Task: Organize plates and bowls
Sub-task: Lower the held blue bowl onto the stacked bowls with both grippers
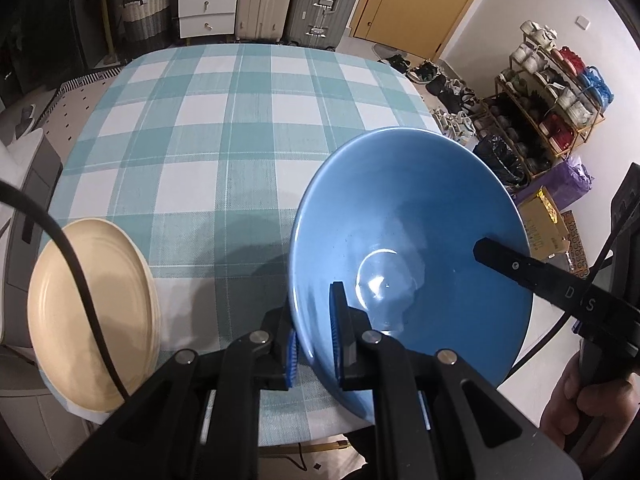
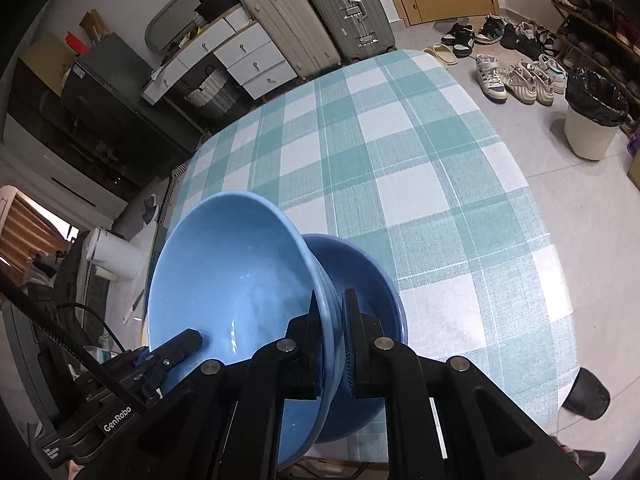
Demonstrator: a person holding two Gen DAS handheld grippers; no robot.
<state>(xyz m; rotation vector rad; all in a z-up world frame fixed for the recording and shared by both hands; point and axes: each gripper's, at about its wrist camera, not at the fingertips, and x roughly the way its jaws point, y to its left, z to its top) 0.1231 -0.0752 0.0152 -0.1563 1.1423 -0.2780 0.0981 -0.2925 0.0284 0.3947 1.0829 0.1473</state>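
**Holding One Blue Bowl Above Another**

Gripping opposite sides of the rim, both grippers share a big blue bowl [image 1: 412,264]. The left gripper [image 1: 314,344] is clenched on the near edge, one pad inside the wall and one outside; the right gripper [image 2: 332,344] is clamped the same way on the far side. A two-sided hold probably suits so wide and smooth a dish, keeping it from swinging or slipping off a single pinch.

The bowl is tilted and sits above the near corner of the checked tabletop [image 2: 420,160]. Directly under it, in the right wrist view, a second blue bowl [image 2: 372,280] rests on the cloth, so the carried one looks meant to nest into it. The tilt will likely need levelling before the two can stack cleanly.

Counted: two blue bowls, one held and one on the tabletop. To the left, near the table edge, lies a cream plate [image 1: 92,312]; its rim shows layered edges, so it may be a small stack, though the number cannot be told. Two grippers, both occupied.
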